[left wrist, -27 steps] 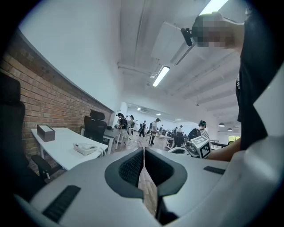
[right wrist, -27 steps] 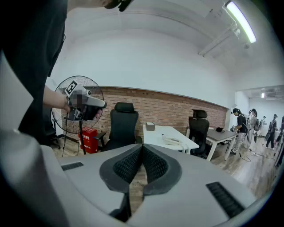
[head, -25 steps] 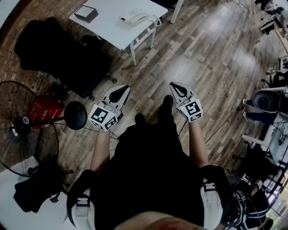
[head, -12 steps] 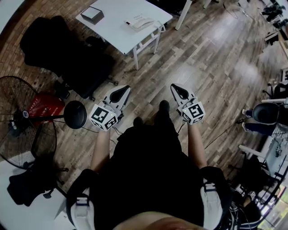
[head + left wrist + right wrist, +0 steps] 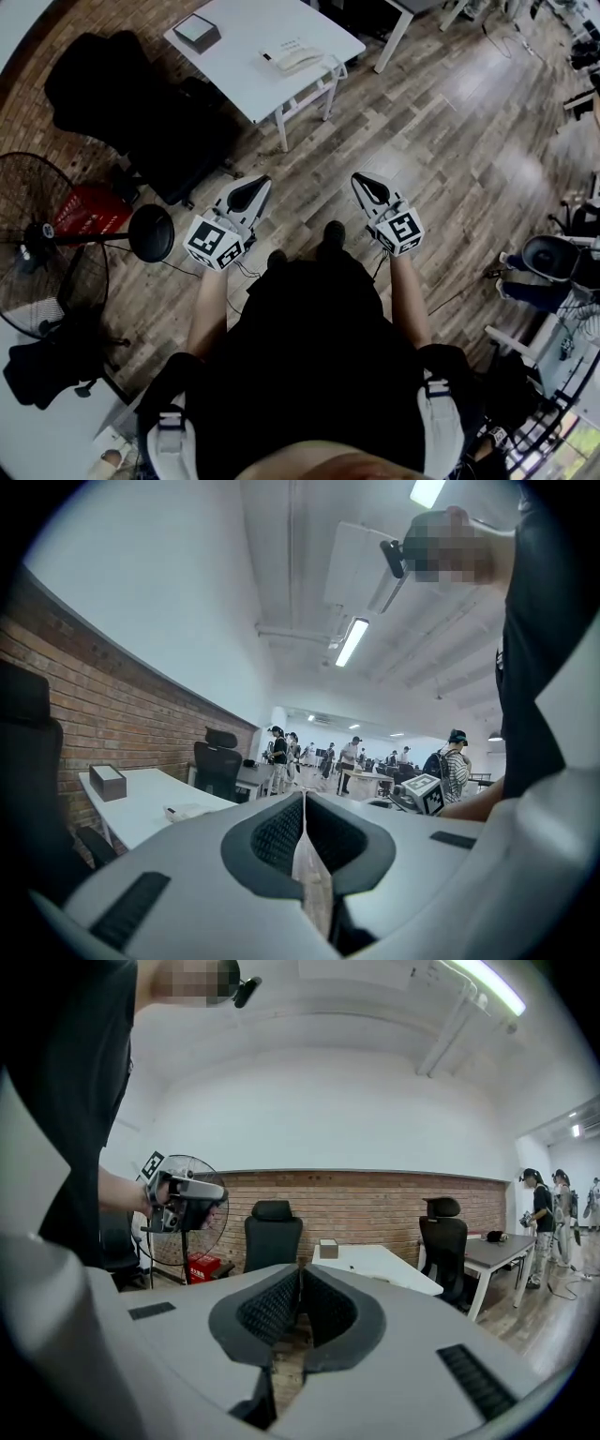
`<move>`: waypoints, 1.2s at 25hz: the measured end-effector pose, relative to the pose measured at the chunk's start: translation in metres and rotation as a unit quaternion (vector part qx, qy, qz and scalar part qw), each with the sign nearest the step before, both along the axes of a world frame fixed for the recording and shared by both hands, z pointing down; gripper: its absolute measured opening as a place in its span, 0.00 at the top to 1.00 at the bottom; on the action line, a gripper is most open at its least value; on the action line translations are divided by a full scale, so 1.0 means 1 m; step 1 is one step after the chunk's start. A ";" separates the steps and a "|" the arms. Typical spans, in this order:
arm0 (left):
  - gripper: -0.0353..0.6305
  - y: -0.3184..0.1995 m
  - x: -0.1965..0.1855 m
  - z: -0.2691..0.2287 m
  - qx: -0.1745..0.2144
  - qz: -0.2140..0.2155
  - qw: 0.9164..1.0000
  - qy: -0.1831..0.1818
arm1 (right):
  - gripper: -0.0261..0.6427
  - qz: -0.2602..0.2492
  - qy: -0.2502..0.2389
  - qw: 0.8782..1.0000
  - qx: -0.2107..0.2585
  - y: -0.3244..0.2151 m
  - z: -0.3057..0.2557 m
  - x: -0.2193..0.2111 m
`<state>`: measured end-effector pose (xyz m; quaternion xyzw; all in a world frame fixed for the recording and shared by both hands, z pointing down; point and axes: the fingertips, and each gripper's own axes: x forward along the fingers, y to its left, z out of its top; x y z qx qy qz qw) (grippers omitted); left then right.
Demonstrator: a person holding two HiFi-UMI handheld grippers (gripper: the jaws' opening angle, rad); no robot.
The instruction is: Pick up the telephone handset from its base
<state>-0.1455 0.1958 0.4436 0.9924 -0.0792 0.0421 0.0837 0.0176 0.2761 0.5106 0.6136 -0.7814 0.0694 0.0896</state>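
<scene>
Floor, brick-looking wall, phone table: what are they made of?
Floor: wood-look planks, glossy; board seams and glare patches, laminate or real wood unclear. Wall: exposed red brick, matt; mortar lines. Table: smooth white top, likely laminate; white legs, possibly painted metal.

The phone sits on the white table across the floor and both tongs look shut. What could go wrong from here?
1. The left tongs and right tongs are both shut and empty; reaching the phone that way, they may shove the handset instead of gripping it.
2. The phone lies near the table edge, so a push could slide it off.
3. A cable on the floor could catch a step.
</scene>
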 end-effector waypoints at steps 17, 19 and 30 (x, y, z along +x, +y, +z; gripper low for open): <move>0.91 -0.013 0.059 0.003 -0.003 -0.063 0.998 -0.007 | 0.94 -0.063 -0.003 0.998 -0.007 -0.038 0.011 0.072; 0.91 -0.014 0.061 0.003 -0.003 -0.073 0.997 -0.009 | 0.94 -0.072 -0.008 0.997 -0.003 -0.042 0.012 0.076; 0.91 -0.026 0.081 0.000 0.000 -0.115 0.993 -0.005 | 0.94 -0.112 -0.012 0.993 -0.015 -0.062 0.014 0.090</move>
